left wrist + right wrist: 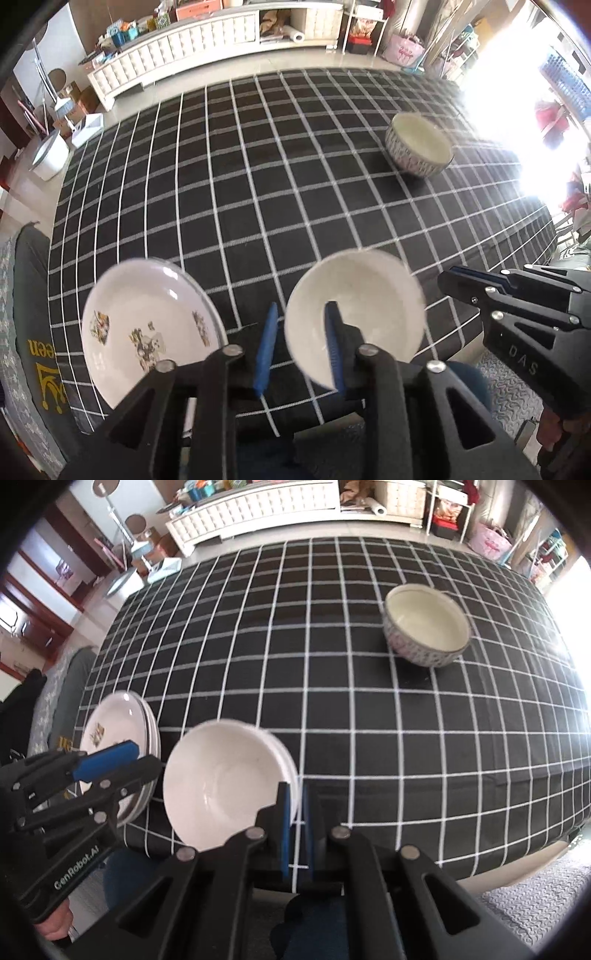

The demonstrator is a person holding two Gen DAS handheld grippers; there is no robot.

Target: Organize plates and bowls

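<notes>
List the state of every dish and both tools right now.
White bowls: stacked, upright, empty.
Plates: stacked, empty, beside the white bowls.
Patterned bowl: upright, empty, standing alone.
Left tool: open, straddling the white bowls' rim.
Right tool: shut, at the white bowls' rim.

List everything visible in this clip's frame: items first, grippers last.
Plates: stack, exact count unclear, white with printed pictures, near left edge of table.
White bowls: nested stack, count unclear, beside the plates.
Patterned bowl: one, white inside, blue-grey outside, alone farther back on the right.
Tablecloth: one, black with white grid, covers table.
Cabinet: one, white, against far wall.
Left gripper: black, blue pads, slightly open astride the white bowls' rim.
Right gripper: same, shut, empty.
</notes>
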